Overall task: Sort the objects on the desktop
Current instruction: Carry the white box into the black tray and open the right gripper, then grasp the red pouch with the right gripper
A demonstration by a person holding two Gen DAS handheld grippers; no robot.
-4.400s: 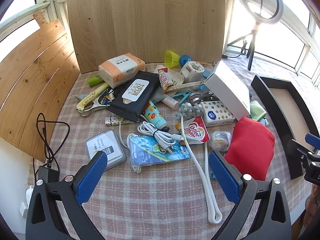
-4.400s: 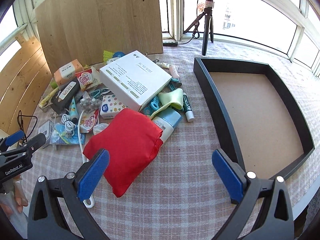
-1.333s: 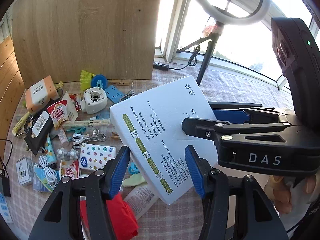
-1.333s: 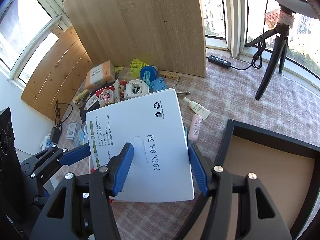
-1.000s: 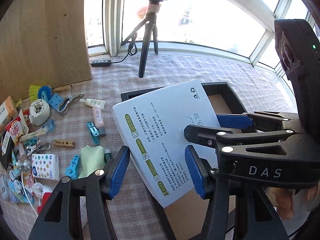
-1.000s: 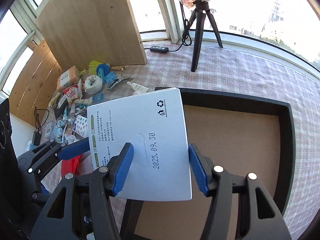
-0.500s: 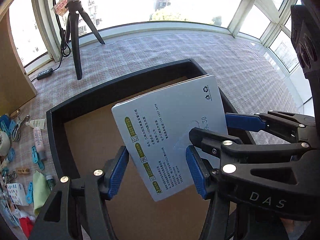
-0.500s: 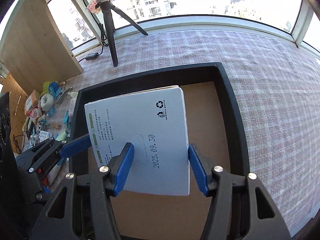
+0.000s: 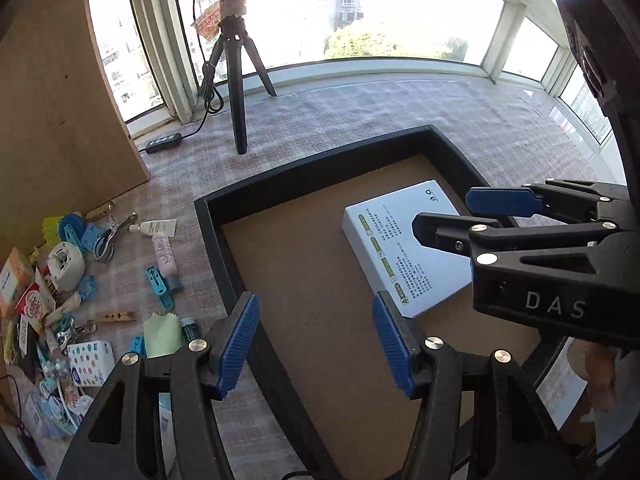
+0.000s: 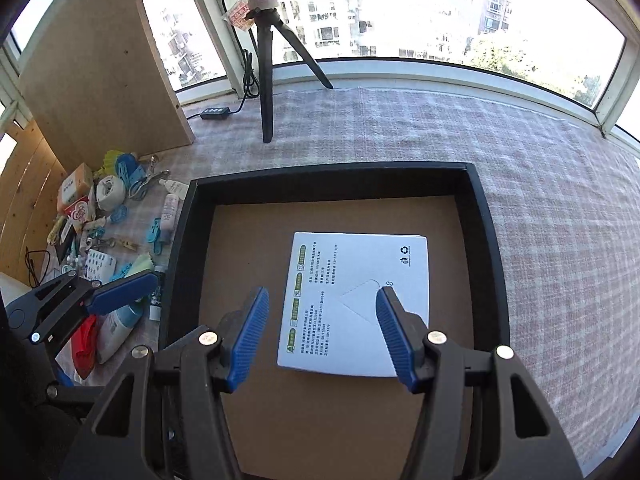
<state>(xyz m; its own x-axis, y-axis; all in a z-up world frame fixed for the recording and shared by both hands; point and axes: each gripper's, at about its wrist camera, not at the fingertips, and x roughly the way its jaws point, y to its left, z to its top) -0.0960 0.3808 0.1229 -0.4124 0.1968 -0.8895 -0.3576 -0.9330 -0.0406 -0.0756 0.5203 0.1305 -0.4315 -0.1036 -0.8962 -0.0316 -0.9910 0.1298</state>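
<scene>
The white flat box (image 10: 356, 300) lies flat on the brown floor of the black tray (image 10: 332, 172); it also shows in the left wrist view (image 9: 400, 252), inside the tray (image 9: 320, 164). My right gripper (image 10: 320, 328) is open and empty, just above the box's near edge. My left gripper (image 9: 316, 336) is open and empty, over the tray's left wall. The right gripper's fingers (image 9: 500, 202) reach in from the right over the box. A pile of small desktop objects (image 9: 60, 292) lies left of the tray.
A ring light tripod (image 10: 268, 80) and a power strip (image 10: 214, 113) stand behind the tray. A wooden board (image 10: 100, 68) stands upright at the back left. Tubes, clips, a red pouch (image 10: 84, 344) and packets lie on the checked cloth left of the tray.
Both grippers carried the white box from the pile over to the tray, then opened and let it go. It now lies flat in the tray.
</scene>
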